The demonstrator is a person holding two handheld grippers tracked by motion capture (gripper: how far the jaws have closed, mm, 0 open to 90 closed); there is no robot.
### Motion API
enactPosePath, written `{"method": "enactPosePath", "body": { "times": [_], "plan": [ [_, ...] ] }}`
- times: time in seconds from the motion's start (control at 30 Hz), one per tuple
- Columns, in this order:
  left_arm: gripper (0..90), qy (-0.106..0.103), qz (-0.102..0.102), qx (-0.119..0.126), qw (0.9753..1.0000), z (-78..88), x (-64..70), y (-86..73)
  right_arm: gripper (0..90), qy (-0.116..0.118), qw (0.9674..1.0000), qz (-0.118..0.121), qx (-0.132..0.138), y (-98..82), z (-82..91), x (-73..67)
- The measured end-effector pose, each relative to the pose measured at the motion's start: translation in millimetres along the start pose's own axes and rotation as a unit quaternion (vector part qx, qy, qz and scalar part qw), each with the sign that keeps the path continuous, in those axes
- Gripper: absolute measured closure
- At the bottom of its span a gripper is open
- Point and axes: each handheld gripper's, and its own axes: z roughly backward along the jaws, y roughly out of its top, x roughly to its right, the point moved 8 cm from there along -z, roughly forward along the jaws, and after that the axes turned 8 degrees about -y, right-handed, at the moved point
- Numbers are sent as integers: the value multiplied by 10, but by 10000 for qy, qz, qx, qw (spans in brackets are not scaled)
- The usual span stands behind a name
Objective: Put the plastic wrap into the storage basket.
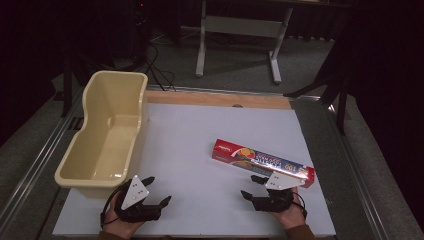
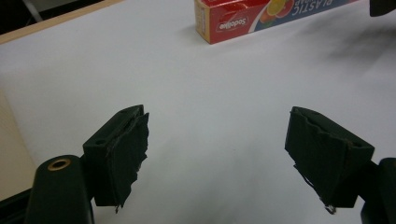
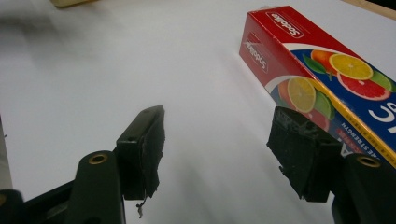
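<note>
My left tool (image 1: 158,191) and right tool (image 1: 252,186) gape wide, empty; glossy red cardboard box (image 1: 263,162) at 1 o'clock, smooth cream plastic tub (image 1: 107,135) at 10 on the matte white surface (image 1: 195,150).

Left black two-jaw gripper (image 1: 152,191): hand-held, jaws spread wide.
Right black two-jaw gripper (image 1: 251,186): hand-held, jaws spread wide.

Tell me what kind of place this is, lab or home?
Likely a lab or data-collection room: a white work board set on a railed table, the legs of an adjustable desk behind it, dark curtains and cables on grey carpet.
</note>
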Motion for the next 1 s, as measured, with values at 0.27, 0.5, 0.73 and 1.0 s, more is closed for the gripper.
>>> {"method": "enactPosePath", "body": {
  "times": [0.27, 0.5, 0.73, 1.0],
  "plan": [
    [214, -3, -11, 2, 10000, 10, 5, -2, 349, 11, 10000, -14, -46, -9, -12, 3],
    [213, 6, -1, 33, 10000, 13, 5, 4, 330, 32, 9999, 41, -149, -8, -44, -13],
    [212, 18, 36, 9, 10000, -2, -2, -11, 286, 169, 9995, 32, -277, 58, -49, 42],
    [212, 8, 121, 86, 9999, 7, -20, 0, 288, 39, 9991, 272, -332, 211, -7, 257]
  ]
}}
